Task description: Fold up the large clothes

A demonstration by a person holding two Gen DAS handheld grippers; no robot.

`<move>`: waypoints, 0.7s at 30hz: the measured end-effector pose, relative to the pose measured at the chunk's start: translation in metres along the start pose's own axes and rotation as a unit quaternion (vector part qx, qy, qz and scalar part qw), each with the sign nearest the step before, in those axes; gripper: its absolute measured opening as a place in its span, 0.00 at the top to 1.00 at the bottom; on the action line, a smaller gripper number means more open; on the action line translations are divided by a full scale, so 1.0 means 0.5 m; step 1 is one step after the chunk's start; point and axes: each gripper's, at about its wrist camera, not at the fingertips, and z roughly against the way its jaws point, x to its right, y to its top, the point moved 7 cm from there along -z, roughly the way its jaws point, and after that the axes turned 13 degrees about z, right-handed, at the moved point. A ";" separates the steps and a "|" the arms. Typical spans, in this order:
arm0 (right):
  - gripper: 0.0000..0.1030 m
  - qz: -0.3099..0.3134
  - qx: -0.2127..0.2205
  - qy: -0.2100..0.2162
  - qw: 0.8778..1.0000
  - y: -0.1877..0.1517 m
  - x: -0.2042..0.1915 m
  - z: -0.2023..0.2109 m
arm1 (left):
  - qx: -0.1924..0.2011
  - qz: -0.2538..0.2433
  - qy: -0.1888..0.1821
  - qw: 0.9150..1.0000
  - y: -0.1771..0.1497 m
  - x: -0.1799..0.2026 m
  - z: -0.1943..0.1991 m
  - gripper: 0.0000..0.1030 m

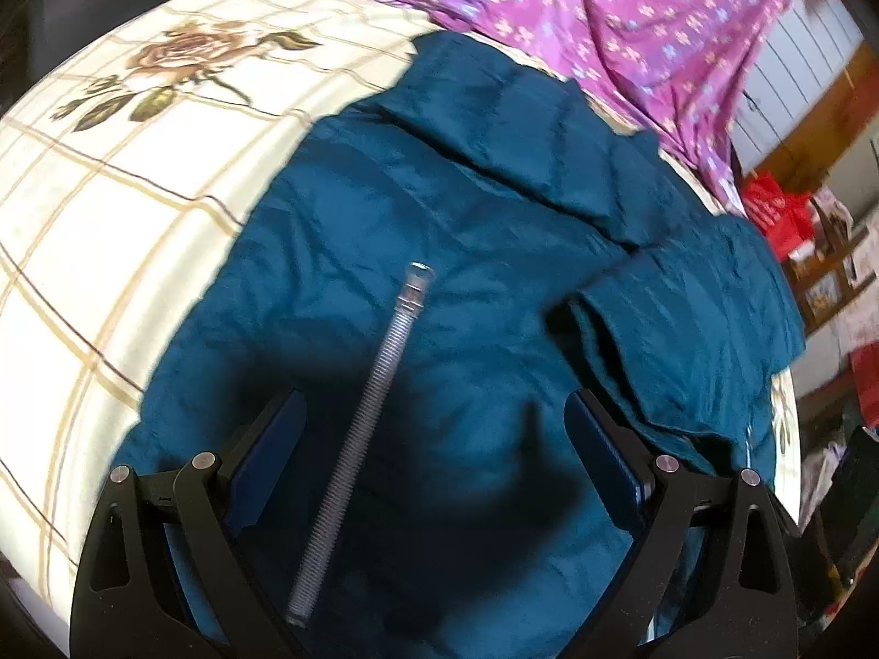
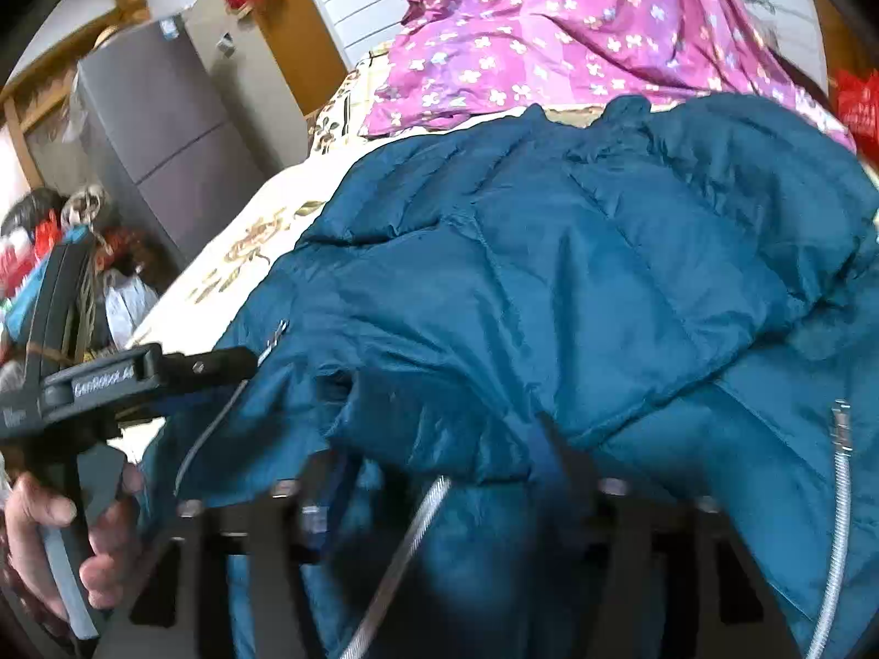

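We find the teal puffer jacket (image 1: 439,230) spread on the rose-print bedsheet (image 1: 110,176), directly ahead of and beneath both tongs. One sleeve (image 1: 686,329) lies folded across its body; we judge the remaining folds outstanding. The left gripper (image 1: 434,450) stands apart, holding nothing. We cannot tell the state of the right gripper (image 2: 439,494), blurred against the fabric.

Ahead of the black left gripper (image 1: 434,417), with its dark blue pads (image 1: 274,456), lies a teal-blue puffer jacket (image 1: 439,208) with a silver zipper (image 1: 362,423). Left of it the bedsheet (image 1: 110,208) is cream, checked with tan lines and printed with brown roses. Beyond, a magenta quilt (image 1: 604,16) carries small pale and blue flowers. A grey refrigerator (image 2: 159,126) stands far left of the right claw.
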 end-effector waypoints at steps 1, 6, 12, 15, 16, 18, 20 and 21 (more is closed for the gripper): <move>0.23 0.001 -0.005 -0.007 1.000 -0.007 -0.001 0.010 | -0.001 -0.004 -0.003 1.000 -0.005 0.006 0.000 0.07; 0.18 -0.009 -0.052 -0.078 0.996 -0.082 0.007 0.072 | -0.010 -0.005 -0.035 0.999 -0.042 0.046 0.003 0.07; 0.15 0.014 -0.086 -0.107 0.990 -0.147 0.026 0.092 | -0.034 -0.032 -0.064 0.997 -0.091 0.149 -0.031 0.07; 0.13 0.035 -0.085 -0.110 0.990 -0.153 0.019 0.091 | -0.046 -0.049 -0.065 0.996 -0.109 0.186 -0.059 0.07; 0.12 0.037 -0.086 -0.111 0.990 -0.152 0.018 0.089 | -0.037 -0.050 -0.058 0.996 -0.106 0.190 -0.066 0.07; 0.11 0.034 -0.087 -0.110 0.989 -0.155 0.022 0.088 | -0.033 -0.036 -0.071 0.996 -0.094 0.192 -0.068 0.07; 0.09 0.032 -0.089 -0.111 0.989 -0.154 0.025 0.086 | -0.026 -0.013 -0.097 0.995 -0.075 0.184 -0.058 0.27; 0.09 0.032 -0.090 -0.111 0.989 -0.154 0.026 0.085 | -0.022 -0.008 -0.095 0.995 -0.065 0.176 -0.054 0.64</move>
